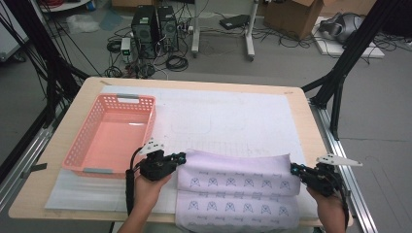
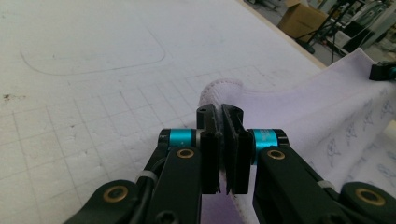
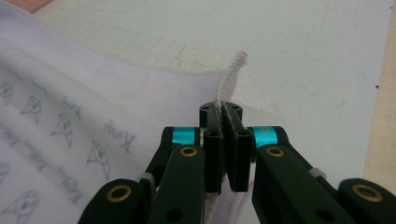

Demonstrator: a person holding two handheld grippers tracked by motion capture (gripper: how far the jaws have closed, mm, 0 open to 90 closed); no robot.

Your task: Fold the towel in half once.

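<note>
The person is working a pale lilac printed towel (image 1: 238, 187) at the near edge of the table (image 1: 73, 145), and both tools are clamped on its far corners. In the left gripper view the left gripper (image 2: 222, 122) is pinching the hemmed corner between its black jaws, with the rolled hem poking out beyond the tips. In the right gripper view the right gripper (image 3: 222, 116) is doing the same at the opposite corner, the stitched edge standing up past its pads. In the high view the left gripper (image 1: 180, 158) and right gripper (image 1: 295, 169) are holding the far edge slightly raised, while the near part of the cloth is lying on the white gridded mat (image 1: 233, 121) and drooping over the table's front edge.

The likeliest trouble is a slip — each bite is sitting on little more than the hem, so a sharp pull could be dragging a corner free and letting that side collapse. Uneven travel is another risk: if one hand is leading the other, the fold is going to land skewed, and the edges will not meet. The overhanging near portion could also be sliding off the front as the far edge is lifted. The pink basket (image 1: 114, 133) is standing just beside the left hand (image 1: 145, 191) — a wide swing could be knocking it.
</note>
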